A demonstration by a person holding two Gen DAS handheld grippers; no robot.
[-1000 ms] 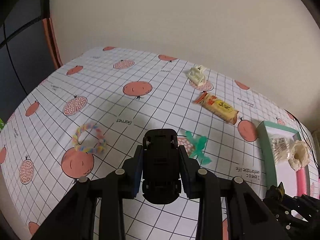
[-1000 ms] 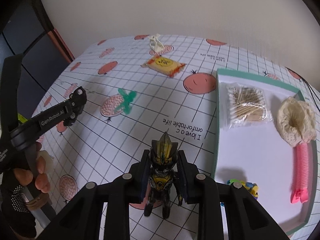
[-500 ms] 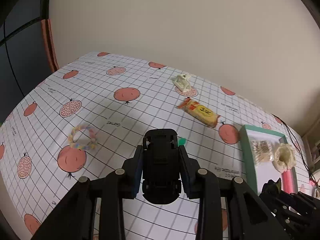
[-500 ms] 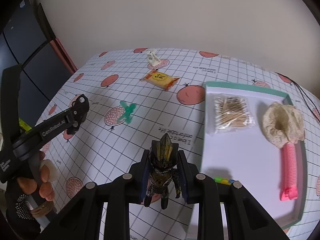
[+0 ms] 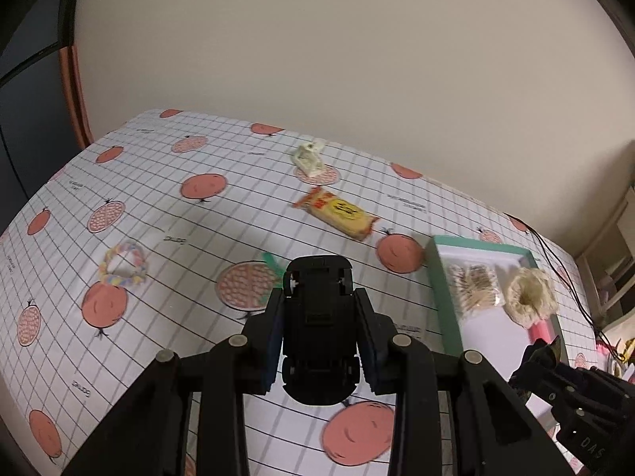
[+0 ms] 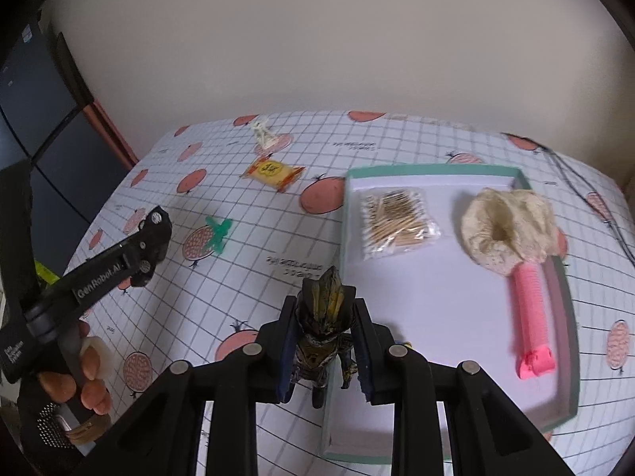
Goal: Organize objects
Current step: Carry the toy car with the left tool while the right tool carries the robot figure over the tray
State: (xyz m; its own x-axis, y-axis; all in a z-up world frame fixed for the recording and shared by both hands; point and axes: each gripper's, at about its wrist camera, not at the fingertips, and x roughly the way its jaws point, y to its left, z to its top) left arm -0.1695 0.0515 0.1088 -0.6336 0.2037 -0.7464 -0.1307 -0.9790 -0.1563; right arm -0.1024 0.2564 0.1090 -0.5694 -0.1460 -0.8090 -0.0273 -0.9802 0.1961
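The right gripper [image 6: 326, 341] clamps a black-and-gold armoured toy figure [image 6: 323, 325] above the green-rimmed white tray [image 6: 565, 289]; the left gripper [image 5: 318, 333] clamps a black toy car [image 5: 318, 329]. The figure could topple on release.

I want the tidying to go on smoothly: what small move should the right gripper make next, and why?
Probably carry the figure a little further right and lower it onto the bare white floor of the tray. The right gripper is shut on it at the tray's left rim, where the cotton swabs, scrunchie and pink clip already lie.
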